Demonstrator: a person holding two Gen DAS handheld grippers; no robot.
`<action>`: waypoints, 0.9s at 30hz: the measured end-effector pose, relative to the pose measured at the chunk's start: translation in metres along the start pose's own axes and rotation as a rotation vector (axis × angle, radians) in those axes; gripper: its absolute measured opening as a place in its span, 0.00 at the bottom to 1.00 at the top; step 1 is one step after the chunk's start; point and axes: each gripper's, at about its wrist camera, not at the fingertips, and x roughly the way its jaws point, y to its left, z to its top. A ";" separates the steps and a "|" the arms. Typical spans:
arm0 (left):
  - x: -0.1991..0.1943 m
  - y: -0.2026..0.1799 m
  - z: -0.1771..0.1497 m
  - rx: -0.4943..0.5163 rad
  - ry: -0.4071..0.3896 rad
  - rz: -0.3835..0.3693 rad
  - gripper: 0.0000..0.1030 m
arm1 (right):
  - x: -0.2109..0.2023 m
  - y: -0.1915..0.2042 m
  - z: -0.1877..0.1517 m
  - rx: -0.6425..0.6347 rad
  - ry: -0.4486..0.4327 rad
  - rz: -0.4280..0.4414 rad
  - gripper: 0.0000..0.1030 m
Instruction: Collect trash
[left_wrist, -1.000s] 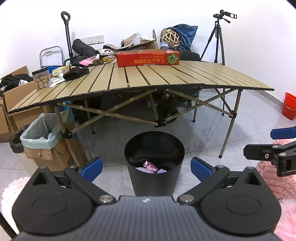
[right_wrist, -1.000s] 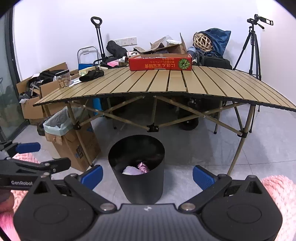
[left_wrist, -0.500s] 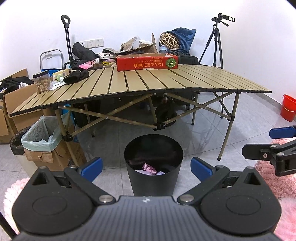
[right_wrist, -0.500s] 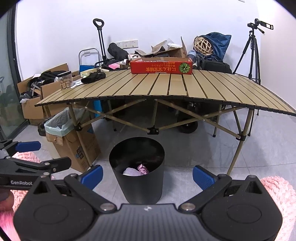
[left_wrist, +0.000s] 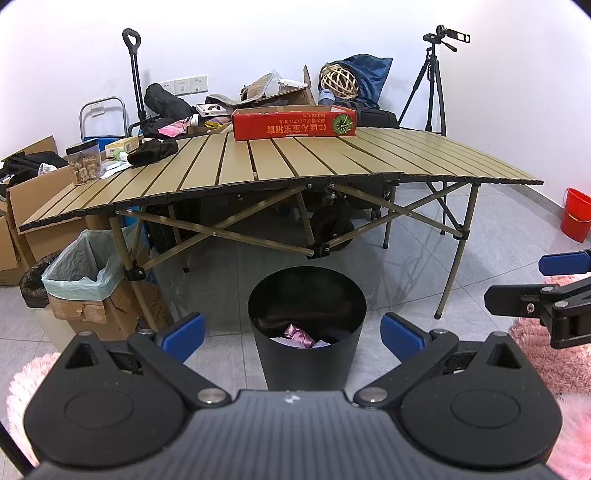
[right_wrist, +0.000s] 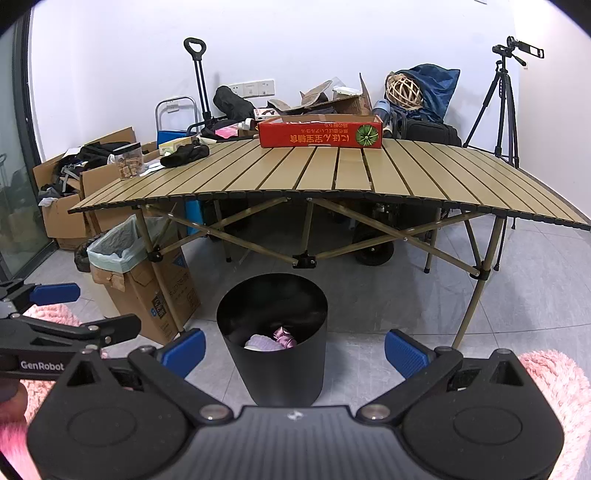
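Two wide-open tools (left_wrist: 291, 334) (right_wrist: 293, 349) before round matte-black bin (left_wrist: 308, 354).

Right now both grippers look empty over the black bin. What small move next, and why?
Probably back away from the black bin. Left gripper and right gripper are open and empty, pink and white trash already lies inside, and the table shows no loose scraps nearby.

Red carton (left_wrist: 293, 122) on slatted table (left_wrist: 406, 162)
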 end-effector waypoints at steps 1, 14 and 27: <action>0.000 0.000 0.000 0.000 0.000 0.000 1.00 | 0.000 0.000 0.000 0.000 0.000 0.000 1.00; 0.000 0.000 0.000 0.000 0.001 -0.001 1.00 | 0.001 -0.001 0.000 0.000 0.002 0.004 1.00; 0.000 0.000 0.000 0.000 0.001 0.002 1.00 | 0.003 0.001 0.000 0.000 0.002 0.004 1.00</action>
